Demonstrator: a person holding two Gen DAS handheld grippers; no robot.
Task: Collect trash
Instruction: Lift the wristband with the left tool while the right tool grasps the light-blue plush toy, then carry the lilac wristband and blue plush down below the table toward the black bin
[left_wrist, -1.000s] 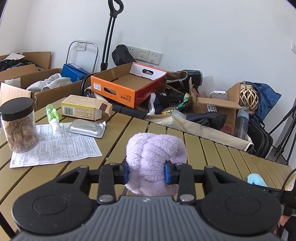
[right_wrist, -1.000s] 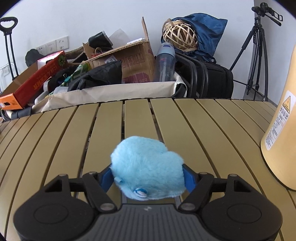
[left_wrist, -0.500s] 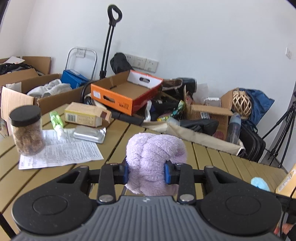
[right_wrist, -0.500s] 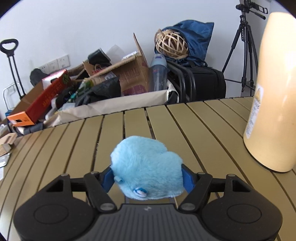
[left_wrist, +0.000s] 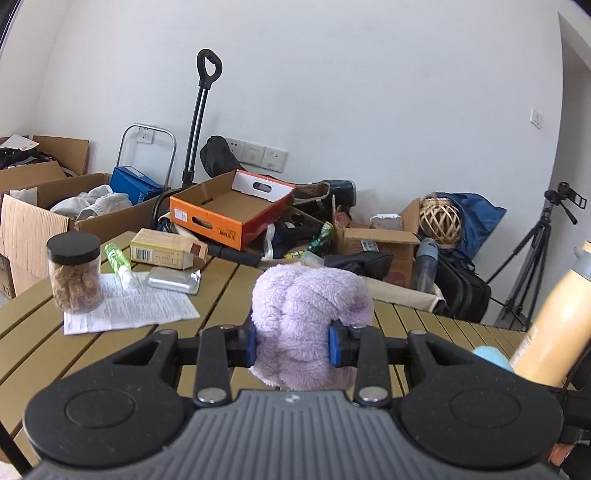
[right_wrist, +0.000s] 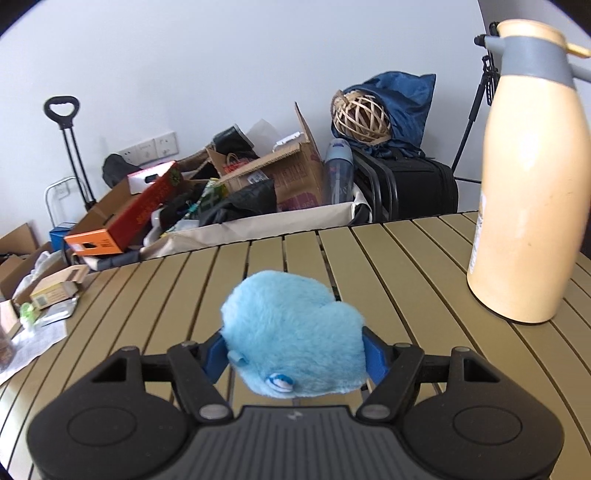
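**Two fluffy bundles held above the table**

A lilac fuzzy cloth (left_wrist: 308, 325), bunched and ribbed, sits clamped in the left gripper (left_wrist: 292, 341). A sky-blue plush toy (right_wrist: 293, 338), rounded and furry, is pinched by the right gripper (right_wrist: 295, 356). Both hang over the slatted table (right_wrist: 373, 258); a cream jug (right_wrist: 528, 184) stands far right.
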